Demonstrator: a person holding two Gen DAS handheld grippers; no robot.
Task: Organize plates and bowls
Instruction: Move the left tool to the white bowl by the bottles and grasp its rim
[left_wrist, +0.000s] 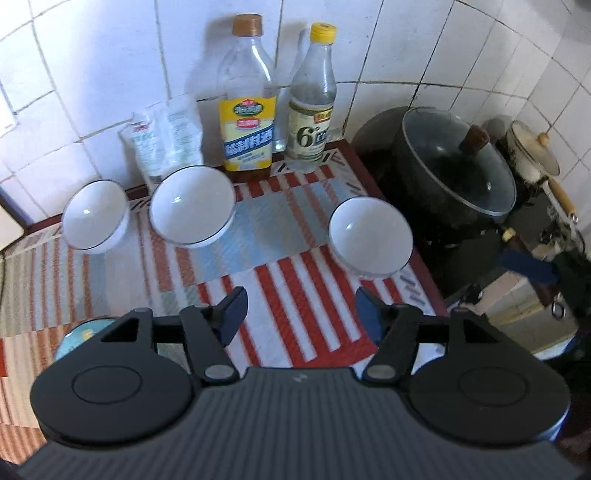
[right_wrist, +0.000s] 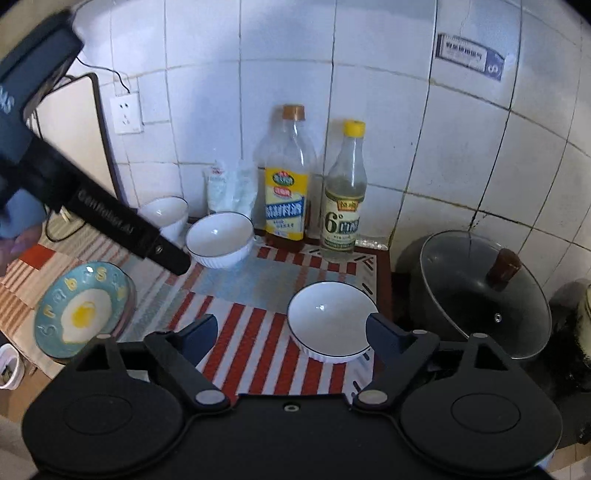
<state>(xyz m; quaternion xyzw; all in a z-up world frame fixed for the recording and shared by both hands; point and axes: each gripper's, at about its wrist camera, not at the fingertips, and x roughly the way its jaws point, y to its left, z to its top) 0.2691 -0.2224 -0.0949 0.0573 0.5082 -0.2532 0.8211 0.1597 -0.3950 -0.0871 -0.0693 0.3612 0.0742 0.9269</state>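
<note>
Both my left gripper (left_wrist: 301, 314) and right gripper (right_wrist: 291, 332) had fingers wide and empty; three bowls (left_wrist: 192, 205) stood apart, unstacked, beside the plates (right_wrist: 83, 310).

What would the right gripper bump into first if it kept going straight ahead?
Probably the nearest white bowl: the open right gripper has it just ahead, one finger already overlapping its rim. Depth is hard to judge.
</note>
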